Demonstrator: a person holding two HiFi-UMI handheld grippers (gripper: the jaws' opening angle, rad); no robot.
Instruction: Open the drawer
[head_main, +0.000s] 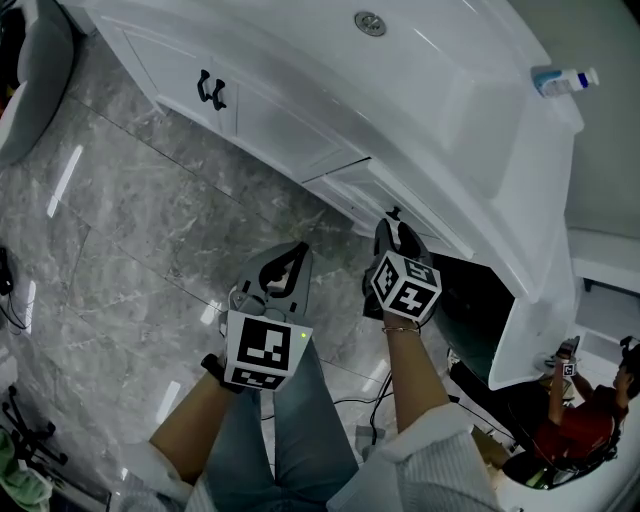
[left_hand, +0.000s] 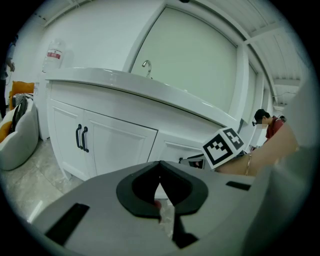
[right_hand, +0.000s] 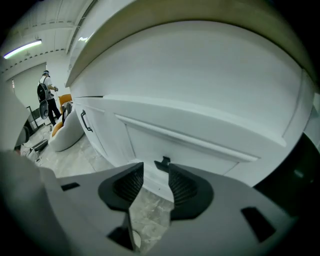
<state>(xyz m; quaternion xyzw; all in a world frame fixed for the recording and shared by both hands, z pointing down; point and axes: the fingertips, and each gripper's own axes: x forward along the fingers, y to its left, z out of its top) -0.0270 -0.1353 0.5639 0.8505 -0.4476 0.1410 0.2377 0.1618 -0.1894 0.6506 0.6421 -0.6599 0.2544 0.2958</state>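
Drawer (right_hand: 200, 142) sat in white vanity (head_main: 450, 90), right of the double doors (head_main: 190, 75) | right tool (right_hand: 156, 169) spread, black handle (right_hand: 162, 162) just ahead of its gap, not pinched | left tool (left_hand: 160, 167) pressed together, empty, above marble floor (head_main: 150, 250)

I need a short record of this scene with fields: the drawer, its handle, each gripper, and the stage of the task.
drawer: white front, looks closed
drawer handle: small, black, on the drawer front
right gripper: jaws apart, empty, tips just short of the drawer handle
left gripper: jaws together, nothing between them
cabinet doors: white, shut, two black handles
stage: handle not yet grasped
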